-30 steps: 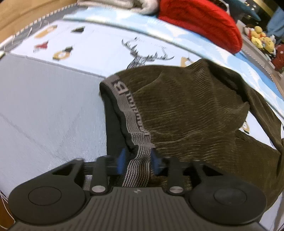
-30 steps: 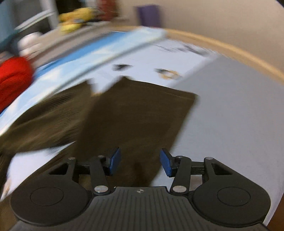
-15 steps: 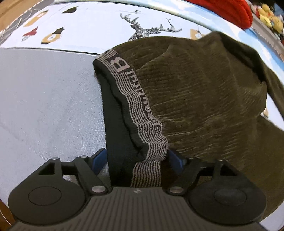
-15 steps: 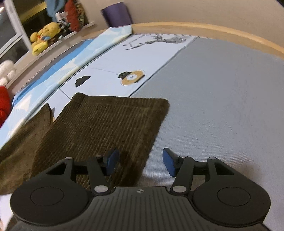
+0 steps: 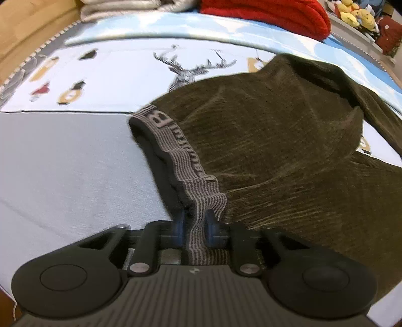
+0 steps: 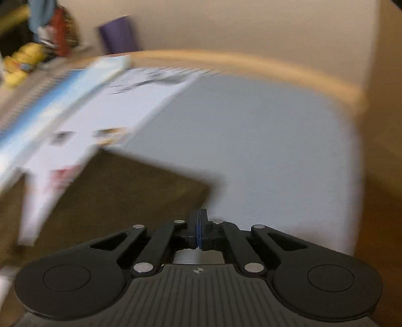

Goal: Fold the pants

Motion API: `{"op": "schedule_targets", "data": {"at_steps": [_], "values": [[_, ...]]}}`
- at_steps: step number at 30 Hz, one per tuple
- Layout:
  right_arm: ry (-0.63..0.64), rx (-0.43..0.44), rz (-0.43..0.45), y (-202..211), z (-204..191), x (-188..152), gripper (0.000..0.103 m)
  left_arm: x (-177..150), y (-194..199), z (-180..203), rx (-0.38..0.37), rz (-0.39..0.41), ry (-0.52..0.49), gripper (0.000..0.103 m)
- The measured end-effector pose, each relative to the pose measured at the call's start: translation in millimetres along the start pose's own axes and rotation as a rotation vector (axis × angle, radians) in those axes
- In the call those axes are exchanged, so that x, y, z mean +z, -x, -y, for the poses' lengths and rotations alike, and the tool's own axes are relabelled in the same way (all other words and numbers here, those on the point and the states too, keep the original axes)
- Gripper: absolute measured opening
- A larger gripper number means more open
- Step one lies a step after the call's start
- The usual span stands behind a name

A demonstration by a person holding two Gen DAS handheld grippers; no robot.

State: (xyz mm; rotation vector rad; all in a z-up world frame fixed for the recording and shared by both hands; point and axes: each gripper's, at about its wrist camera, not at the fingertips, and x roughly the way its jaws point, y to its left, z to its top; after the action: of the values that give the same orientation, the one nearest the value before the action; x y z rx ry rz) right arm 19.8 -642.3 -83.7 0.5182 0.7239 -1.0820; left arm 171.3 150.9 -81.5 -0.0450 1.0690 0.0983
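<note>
The left hand-held gripper [image 5: 193, 226] has just closed on the pants' [image 5: 289, 156] waistband [image 5: 181, 153]. The right hand-held gripper [image 6: 198, 231] has just closed empty, cuff [image 6: 140, 191] at ten o'clock. No fold shows yet.

Red cushion [image 5: 266, 15]; deer-print sheet [image 5: 120, 83]; purple cylinder [image 6: 118, 34]

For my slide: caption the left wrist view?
Left gripper clamps the pants' striped waistband on the bed.

I see a grey bed [image 5: 62, 176] bearing a deer-print blanket [image 5: 125, 75], with olive pants [image 5: 289, 151] across both.
</note>
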Motion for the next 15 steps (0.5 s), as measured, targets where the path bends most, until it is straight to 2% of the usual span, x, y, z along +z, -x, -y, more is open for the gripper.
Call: {"op": "schedule_targets", "data": {"at_steps": [2,5,6,8,9,10,11,12,15], "values": [[-0.072,-0.011,-0.06,-2,32,-3,0.0,-2,3,-2,-0.007,0.002,0.021,0.019],[-0.239,0.207,-0.165,-10,62,-10,0.0,-4,5,-11,-0.034,-0.026,0.1,0.029],[-0.261,0.277,-0.171,-10,63,-11,0.004,-5,5,-15,-0.05,-0.033,0.131,0.036],[-0.233,0.37,-0.156,-8,54,-8,0.004,-6,8,-23,-0.07,-0.043,0.185,0.049],[-0.2,0.402,-0.15,-8,46,-6,0.009,-5,8,-27,-0.079,-0.053,0.204,0.059],[-0.174,0.417,-0.147,-10,38,-5,0.021,-6,6,-30,-0.091,-0.068,0.223,0.066],[-0.162,0.42,-0.145,-13,31,-5,0.029,-7,3,-33,-0.098,-0.086,0.236,0.068],[-0.157,0.413,-0.146,-17,24,-5,0.041,-8,0,-34,-0.102,-0.103,0.244,0.068],[-0.178,0.376,-0.182,-38,7,-3,0.044,-9,-11,-34,-0.095,-0.139,0.233,0.068]]}}
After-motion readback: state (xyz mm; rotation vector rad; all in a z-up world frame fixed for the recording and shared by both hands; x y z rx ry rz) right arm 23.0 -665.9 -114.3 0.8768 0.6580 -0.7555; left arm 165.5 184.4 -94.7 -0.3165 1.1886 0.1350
